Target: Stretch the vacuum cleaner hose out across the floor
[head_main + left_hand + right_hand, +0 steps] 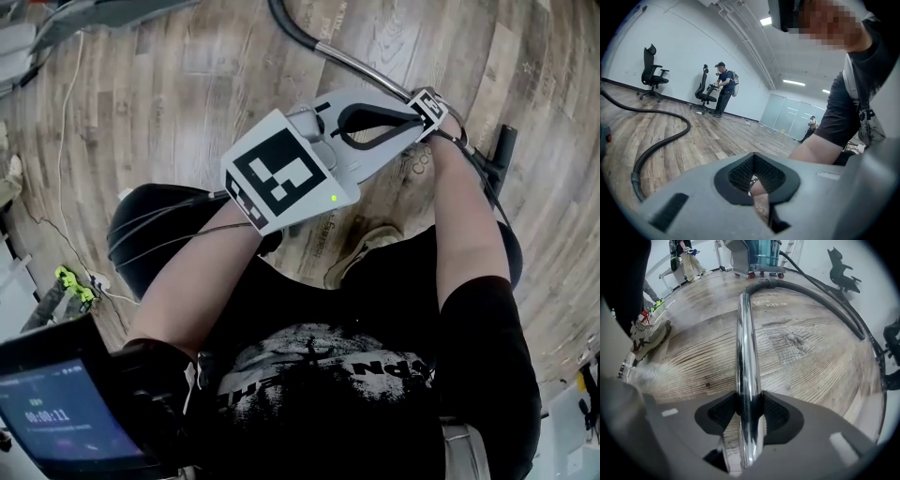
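1. Shiny chrome metal tube (746, 357) of the vac sits upright in the right gripper view, dead centre between the jaws of the right gripper (749, 414). The black pads press on it from both sides, so the jaws are clamped on the tube.
2. Tube's far end meets a dark cuff, and from there the black ribbed flexible hose (825, 303) arcs off to the right over the wood-plank floor (801, 348).
3. In the left gripper view the hose (663, 139) lies on the floor in a loose curve, not straight, well apart from that gripper's jaws.
4. Head view: tube (361, 64) slants up-left from the grippers, and the hose (284, 26) goes on out of frame at top.
5. Left gripper (403, 120): jaws together w/ nothing between them, tips just beside the right gripper's marker cube (429, 108) and near the tube.
6. Teal-and-grey canister vacuum cleaner (759, 253) stands on the floor beyond the tube's far end.
7. Further out: black office chairs (652, 70) by the white wall, and another person standing near them.
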`<state>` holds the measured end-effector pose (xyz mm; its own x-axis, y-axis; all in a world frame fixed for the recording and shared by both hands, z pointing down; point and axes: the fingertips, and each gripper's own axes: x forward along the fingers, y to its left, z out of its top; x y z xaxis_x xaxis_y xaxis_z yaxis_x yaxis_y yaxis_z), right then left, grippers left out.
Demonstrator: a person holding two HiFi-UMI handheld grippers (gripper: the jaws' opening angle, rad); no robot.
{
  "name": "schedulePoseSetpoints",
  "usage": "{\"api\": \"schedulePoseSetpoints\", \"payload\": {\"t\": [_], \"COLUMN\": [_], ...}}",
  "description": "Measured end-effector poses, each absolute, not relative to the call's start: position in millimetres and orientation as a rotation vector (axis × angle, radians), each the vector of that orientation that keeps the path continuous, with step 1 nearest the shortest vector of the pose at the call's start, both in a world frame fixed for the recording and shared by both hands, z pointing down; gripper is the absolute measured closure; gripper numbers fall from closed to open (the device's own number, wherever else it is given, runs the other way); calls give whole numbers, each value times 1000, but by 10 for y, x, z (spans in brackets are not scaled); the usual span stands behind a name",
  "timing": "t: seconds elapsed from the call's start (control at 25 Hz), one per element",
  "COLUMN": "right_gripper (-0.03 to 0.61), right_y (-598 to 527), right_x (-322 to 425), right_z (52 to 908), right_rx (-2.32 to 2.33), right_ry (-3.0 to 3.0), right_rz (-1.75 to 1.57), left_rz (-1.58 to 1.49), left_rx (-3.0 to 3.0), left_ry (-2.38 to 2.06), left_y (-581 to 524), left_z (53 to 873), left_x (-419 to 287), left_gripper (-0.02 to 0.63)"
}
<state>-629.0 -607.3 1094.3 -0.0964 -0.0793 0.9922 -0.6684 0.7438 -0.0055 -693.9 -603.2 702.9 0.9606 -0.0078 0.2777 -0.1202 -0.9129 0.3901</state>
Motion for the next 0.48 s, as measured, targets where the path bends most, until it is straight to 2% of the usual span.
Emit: {"api": "schedulePoseSetpoints", "payload": {"t": [0.24, 0.36, 0.48], "right_gripper": [403, 403, 403], "right_y": [-6059, -6074, -6094], "right_x": [-6373, -6320, -6301], "right_z": [10892, 10780, 10646], "right_rx": [579, 574, 550], "right_ry": [-1617, -1591, -1574], "right_rz": [548, 540, 530], "left_rz": [430, 362, 429], "left_rx": [2614, 2371, 2232], "left_ry": [-126, -223, -303], "left_y": [-6136, -6297, -6369], "left_z": [7351, 7639, 8055], "left_x": [-7019, -7124, -7251], "left_gripper": [612, 612, 611]}}
